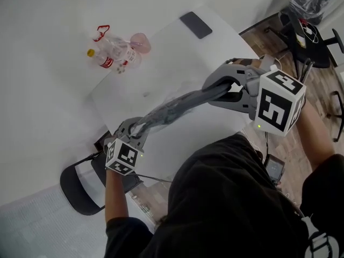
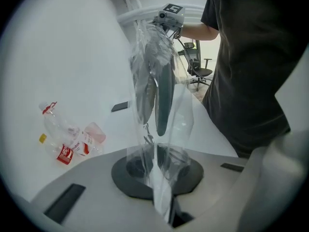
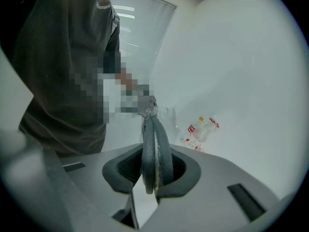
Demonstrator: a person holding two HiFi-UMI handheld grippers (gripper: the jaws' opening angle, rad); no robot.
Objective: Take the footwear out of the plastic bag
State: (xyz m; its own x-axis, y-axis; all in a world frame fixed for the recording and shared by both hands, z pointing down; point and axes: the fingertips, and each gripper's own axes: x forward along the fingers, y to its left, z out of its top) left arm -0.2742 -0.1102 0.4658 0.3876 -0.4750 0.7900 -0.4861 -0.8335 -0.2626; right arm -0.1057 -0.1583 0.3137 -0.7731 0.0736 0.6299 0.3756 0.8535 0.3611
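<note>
Left gripper [image 1: 137, 127] [image 2: 161, 197]: one, lower left of the head view; jaws closed, pinching the bag's end.
Right gripper [image 1: 226, 85] [image 3: 149, 178]: one, right of centre; jaws clamped on the slippers' far end.
Slippers [image 1: 177, 107] [image 2: 159, 91] [image 3: 154, 149]: two, grey, pressed sole to sole, stretched between the grippers above the table, inside the bag.
Bag [image 1: 156, 117] [image 2: 181, 120]: one, clear plastic, sheathing the slippers.
Table [image 1: 161, 52]: one, white.
Bottles [image 1: 115, 52]: at least two, crushed, upper left; exact count unclear.
Dark slab [image 1: 195, 24]: one, flat, top centre.
Chair [image 1: 80, 190]: one dark chair, lower left, beside the table.
</note>
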